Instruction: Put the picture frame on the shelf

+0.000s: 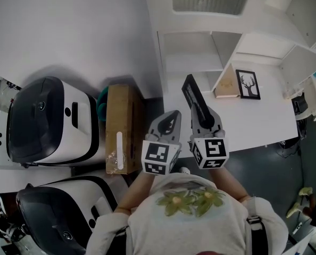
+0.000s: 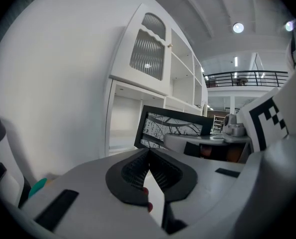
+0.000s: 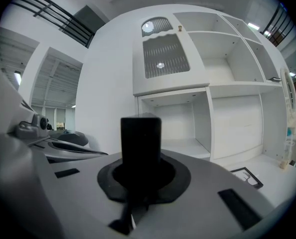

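Note:
My right gripper (image 1: 202, 115) is shut on a black picture frame (image 1: 193, 97), which I hold edge-on and tilted over the near left end of the white desk (image 1: 264, 116). In the right gripper view the frame (image 3: 140, 136) stands upright between the jaws and hides their tips. Ahead of it is the white shelf unit (image 3: 180, 123) with open compartments. My left gripper (image 1: 172, 117) hangs just left of the right one, shut with nothing in it. From the left gripper view (image 2: 149, 157) the frame's patterned face (image 2: 173, 127) shows to the right.
A second frame with a deer picture (image 1: 248, 84) and a tan board (image 1: 228, 83) lie on the desk by the shelf (image 1: 192, 52). A cardboard box (image 1: 121, 126) and two white machines with dark lids (image 1: 46, 121) (image 1: 67, 211) stand at the left.

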`<state>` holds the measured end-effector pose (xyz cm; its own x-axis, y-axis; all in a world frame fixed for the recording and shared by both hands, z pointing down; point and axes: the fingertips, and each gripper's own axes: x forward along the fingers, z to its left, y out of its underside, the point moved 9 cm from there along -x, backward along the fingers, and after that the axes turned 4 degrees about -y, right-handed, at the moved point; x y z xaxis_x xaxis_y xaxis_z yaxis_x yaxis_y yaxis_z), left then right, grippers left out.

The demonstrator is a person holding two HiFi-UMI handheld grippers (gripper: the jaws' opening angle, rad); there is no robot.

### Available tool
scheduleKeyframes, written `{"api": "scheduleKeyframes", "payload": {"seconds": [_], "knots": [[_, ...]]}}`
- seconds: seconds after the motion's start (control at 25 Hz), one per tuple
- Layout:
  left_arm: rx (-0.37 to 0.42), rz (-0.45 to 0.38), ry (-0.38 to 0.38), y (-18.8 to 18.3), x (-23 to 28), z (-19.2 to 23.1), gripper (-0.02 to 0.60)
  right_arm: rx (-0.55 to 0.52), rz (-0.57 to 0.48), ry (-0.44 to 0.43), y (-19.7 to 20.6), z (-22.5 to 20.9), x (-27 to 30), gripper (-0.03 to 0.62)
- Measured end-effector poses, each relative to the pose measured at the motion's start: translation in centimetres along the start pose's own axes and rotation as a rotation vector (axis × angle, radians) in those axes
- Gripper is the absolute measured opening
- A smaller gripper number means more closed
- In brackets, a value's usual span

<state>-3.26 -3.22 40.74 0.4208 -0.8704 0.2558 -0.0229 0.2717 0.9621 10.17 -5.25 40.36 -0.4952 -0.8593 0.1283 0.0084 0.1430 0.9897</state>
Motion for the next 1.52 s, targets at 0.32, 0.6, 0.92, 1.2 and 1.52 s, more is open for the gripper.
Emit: {"api": "scheduleKeyframes", "payload": {"seconds": [0.32, 0.6, 0.92, 1.2, 1.52], "knots": [[-0.001, 0.005, 0.02, -0.4, 1.6, 1.9, 0.029, -0.013, 0.015, 0.019, -0.1, -0.2, 2.9, 0.035], [0.006, 0.004, 0.034, -1.0, 3.0, 3.2, 0.029, -0.007, 0.023, 0.037, -0.3, -0.6, 5.0, 0.035], [0.01, 0.012, 0.042, -1.0, 4.3, 5.0, 0.029, -0.021, 0.022, 0.05, -0.5, -0.5, 7.4, 0.035], [0.014, -0.001, 0.065, -1.2, 5.0, 5.6, 0.029, -0.013, 0.041, 0.063, -0.2, -0.5, 8.6, 0.037], [0.02, 0.013, 0.076, -1.4, 5.8, 6.7, 0.029, -0.021, 0.074, 0.077, 0.0, -0.3, 10.3, 0.037]]}}
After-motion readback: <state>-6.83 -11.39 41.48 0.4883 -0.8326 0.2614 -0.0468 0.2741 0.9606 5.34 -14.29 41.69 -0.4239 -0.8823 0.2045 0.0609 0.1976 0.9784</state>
